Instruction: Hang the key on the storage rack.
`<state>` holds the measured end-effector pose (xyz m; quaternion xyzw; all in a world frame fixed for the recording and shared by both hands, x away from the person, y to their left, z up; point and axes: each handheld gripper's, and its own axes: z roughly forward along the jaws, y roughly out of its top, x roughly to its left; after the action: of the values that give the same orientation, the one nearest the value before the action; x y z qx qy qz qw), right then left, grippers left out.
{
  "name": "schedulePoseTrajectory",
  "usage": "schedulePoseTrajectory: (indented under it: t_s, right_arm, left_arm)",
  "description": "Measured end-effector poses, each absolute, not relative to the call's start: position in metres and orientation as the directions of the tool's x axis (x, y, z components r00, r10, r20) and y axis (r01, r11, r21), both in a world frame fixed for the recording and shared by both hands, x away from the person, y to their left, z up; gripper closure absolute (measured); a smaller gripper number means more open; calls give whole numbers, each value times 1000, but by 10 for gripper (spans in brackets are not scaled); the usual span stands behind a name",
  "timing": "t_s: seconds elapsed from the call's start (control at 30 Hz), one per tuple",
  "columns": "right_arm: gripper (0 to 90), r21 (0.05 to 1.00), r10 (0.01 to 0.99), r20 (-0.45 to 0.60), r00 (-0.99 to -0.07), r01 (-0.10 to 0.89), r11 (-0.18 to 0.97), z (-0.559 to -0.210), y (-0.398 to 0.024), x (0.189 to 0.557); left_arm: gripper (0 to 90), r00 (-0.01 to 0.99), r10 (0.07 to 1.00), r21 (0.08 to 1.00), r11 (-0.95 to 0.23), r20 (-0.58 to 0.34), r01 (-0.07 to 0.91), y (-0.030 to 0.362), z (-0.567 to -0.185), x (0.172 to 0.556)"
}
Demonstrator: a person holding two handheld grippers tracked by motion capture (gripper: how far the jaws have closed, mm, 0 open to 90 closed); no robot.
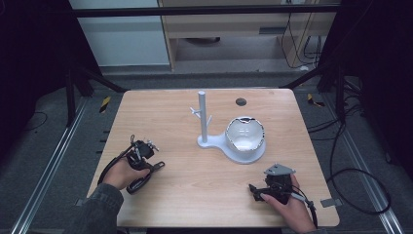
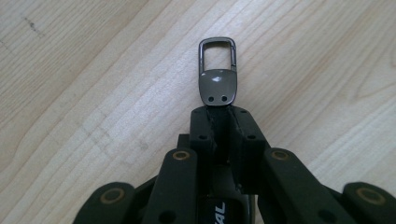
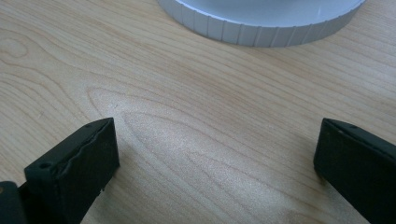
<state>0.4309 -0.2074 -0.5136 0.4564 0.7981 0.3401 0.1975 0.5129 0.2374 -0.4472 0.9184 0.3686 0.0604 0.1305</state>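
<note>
While the left gripper (image 2: 219,112) pinches the lower end of a dark metal clasp (image 2: 218,79), apparently just above the wooden table (image 2: 93,93), the right gripper (image 3: 217,149) rests wide open, near the white stand (image 3: 261,23).

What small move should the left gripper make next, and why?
Probably lift and carry the metal clip toward the white stand. The left gripper is shut on the clip's flat end, its loop sticking out free over the table, and the stand's side pegs look bare. The right gripper sits open nearby.
</note>
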Motion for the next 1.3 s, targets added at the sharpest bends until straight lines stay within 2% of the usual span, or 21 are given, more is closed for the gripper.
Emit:
schedulePoseTrajectory:
  t_s: [0.53, 0.73, 0.9, 1.0, 1.3]
  right_arm:
    - [4, 722, 864, -3, -504, 597, 351, -513, -207, 430]
    - [4, 722, 866, -4, -501, 597, 349, -514, -207, 428]
    - [3, 722, 865, -6, -501, 596, 350, -514, -207, 429]
    - [4, 722, 862, -4, -506, 595, 353, -513, -207, 429]
    - [4, 723, 861, -6, -508, 593, 355, -514, -208, 431]
  left_arm:
    - [801, 722, 692, 512, -620, -2, 595, 255, -421, 488]
    - [803, 711, 703, 621, -563, 15, 545, 262, -406, 470]
    - [805, 701, 710, 669, -551, 61, 500, 264, -396, 457]
    - [806, 682, 729, 728, -500, 62, 469, 262, -390, 452]
    - [809, 665, 745, 781, -444, 50, 439, 254, -388, 454]
